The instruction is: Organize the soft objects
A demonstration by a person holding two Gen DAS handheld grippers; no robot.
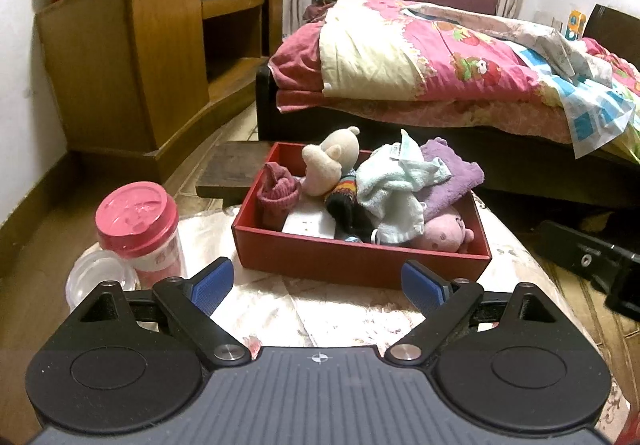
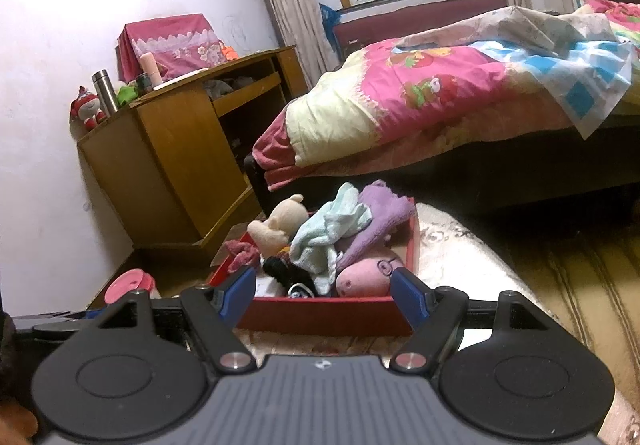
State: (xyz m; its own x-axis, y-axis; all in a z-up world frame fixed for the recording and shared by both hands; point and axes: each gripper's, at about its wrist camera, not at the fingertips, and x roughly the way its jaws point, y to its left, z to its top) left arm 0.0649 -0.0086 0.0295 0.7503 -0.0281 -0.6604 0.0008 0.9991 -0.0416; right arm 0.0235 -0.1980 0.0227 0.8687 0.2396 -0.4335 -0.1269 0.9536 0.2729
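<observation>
Soft objects are being kept together in a red box (image 1: 362, 265) on the cloth-covered table (image 1: 280, 309), apparently so they stay in one place: a cream plush toy (image 1: 330, 161) at the far left, a maroon sock (image 1: 278, 193) beside it, a pale blue towel (image 1: 394, 189) and a purple cloth (image 1: 450, 175) heaped to the right, a pink plush (image 1: 444, 231) at the near right. The left gripper (image 1: 318, 283) is being held released just short of the box's near wall, grasping nothing. The right gripper (image 2: 324, 297) is likewise being held parted and empty. A pink-lidded cup (image 1: 138, 225) is standing left of the box.
</observation>
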